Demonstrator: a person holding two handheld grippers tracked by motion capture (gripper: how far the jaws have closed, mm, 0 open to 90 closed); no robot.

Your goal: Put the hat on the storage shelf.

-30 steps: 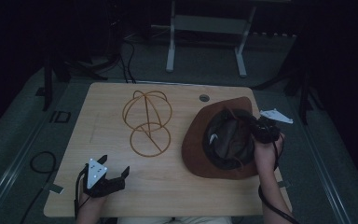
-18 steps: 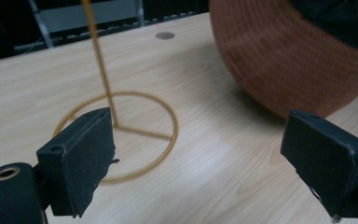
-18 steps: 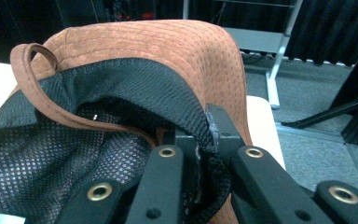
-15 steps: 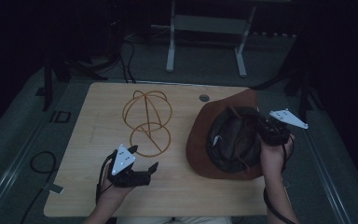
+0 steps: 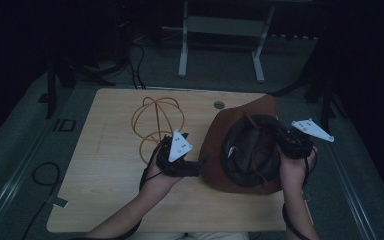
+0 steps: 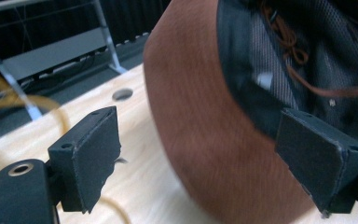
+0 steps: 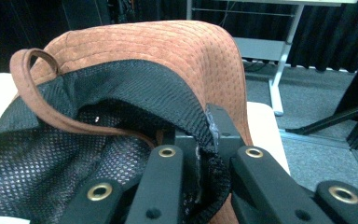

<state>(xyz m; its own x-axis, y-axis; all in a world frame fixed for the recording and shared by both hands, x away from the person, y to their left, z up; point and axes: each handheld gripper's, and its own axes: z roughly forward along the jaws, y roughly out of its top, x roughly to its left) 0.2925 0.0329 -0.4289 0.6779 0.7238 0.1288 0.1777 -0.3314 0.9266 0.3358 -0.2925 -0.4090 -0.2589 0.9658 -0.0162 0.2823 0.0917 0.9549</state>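
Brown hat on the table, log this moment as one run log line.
brown hat: upside down, tilted | right gripper: shut on hat's black lining | left gripper: open, jaws just closing slightly, straddling brim | yellow wire stand: untouched

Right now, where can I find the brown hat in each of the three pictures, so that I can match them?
High view: the brown hat lies right of centre on the table, inside up.
Left gripper view: its brim runs down the middle, the dark lining at upper right.
Right gripper view: it covers the left and centre, the jaws shut on its inner edge.
Shared landmark: the brown cord across the lining.
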